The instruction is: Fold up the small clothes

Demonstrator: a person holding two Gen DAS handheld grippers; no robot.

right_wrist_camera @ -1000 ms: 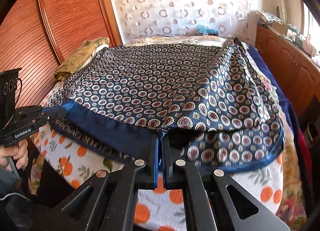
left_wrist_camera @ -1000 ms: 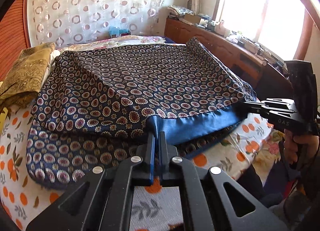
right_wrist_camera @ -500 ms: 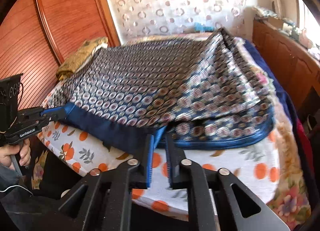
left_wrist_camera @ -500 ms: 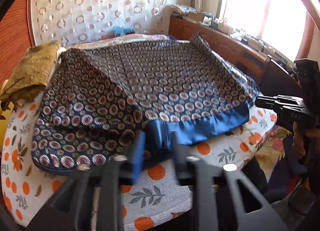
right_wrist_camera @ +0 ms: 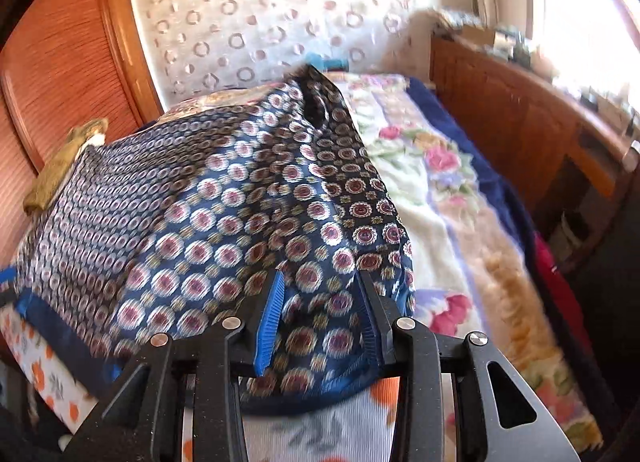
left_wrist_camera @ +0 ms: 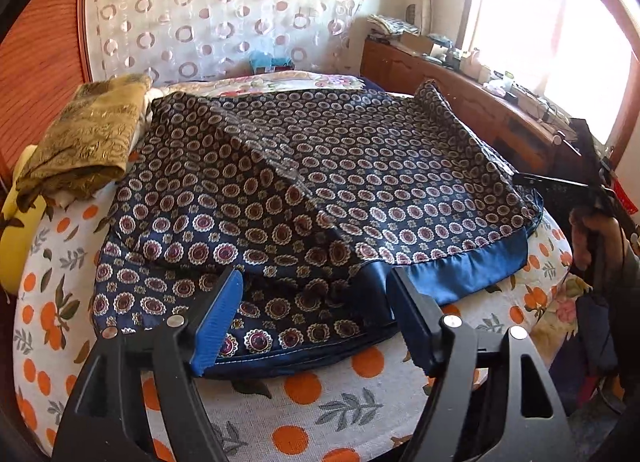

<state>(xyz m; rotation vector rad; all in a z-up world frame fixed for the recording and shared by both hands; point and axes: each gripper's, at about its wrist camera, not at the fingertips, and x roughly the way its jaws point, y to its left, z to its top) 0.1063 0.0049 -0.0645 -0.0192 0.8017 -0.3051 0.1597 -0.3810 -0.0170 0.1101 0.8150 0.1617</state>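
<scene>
Looking left to right: one gold cloth [left_wrist_camera: 86,137] is piled at the bed's [left_wrist_camera: 332,398] left edge, and one navy scarf [left_wrist_camera: 320,181] is spread across the middle, its top layer folded toward the near edge with the plain blue hem [left_wrist_camera: 460,270] showing.

The left gripper [left_wrist_camera: 316,318] has its jaws spreading, nothing pinched, the scarf's near edge lying loose between them. The right gripper [right_wrist_camera: 320,318] is opening too — cloth sits between its fingers, but I'd say they aren't pressing it.

What could go wrong: the fabric looks slippery, so the dropped layer may slide off square — the hem already sits short of the lower edge. A ribbed pad could also snag the edge and drag the fold open.

Count: one scarf, one gold cloth, two grippers.
</scene>
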